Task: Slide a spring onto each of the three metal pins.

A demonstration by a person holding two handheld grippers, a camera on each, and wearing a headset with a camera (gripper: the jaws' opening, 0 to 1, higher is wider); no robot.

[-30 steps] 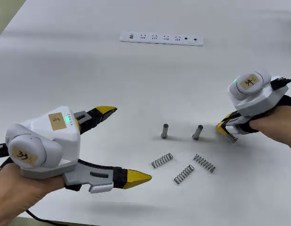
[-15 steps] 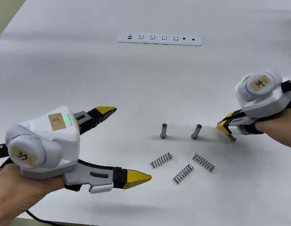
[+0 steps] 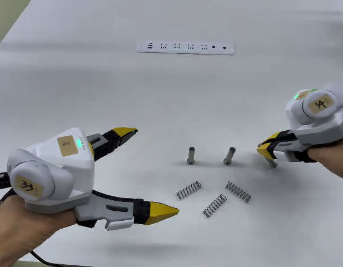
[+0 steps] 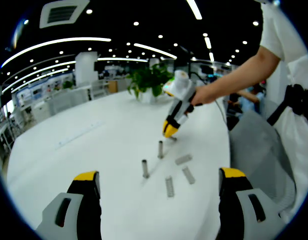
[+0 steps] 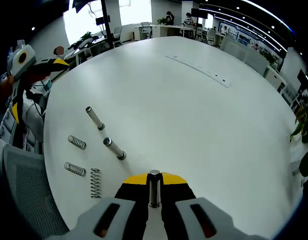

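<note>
The left tongs (image 3: 153,170) hover over the desk's (image 3: 104,83) near left part with their yellow-tipped jaws spread wide and nothing between them. In the left gripper view the same tongs (image 4: 158,175) frame the work from either side. The right tongs (image 3: 264,150) are out toward the desk's right edge, jaws closed narrow on the third pin (image 3: 271,162), which slants down from the tips toward the desk. Whether it touches the surface cannot be told. In the right gripper view this pin (image 5: 154,187) sits clamped between the two jaws. The first pin (image 3: 191,155) and the second pin (image 3: 229,156) stand on end in the middle of the desk, apart from each other, the second leaning slightly. Closer to the near edge lie three loose springs, all flat on the desk and none on a pin: the left spring (image 3: 189,189), the middle spring (image 3: 215,205) and the right spring (image 3: 238,192). A white power strip (image 3: 185,48) lies toward the far edge.
</note>
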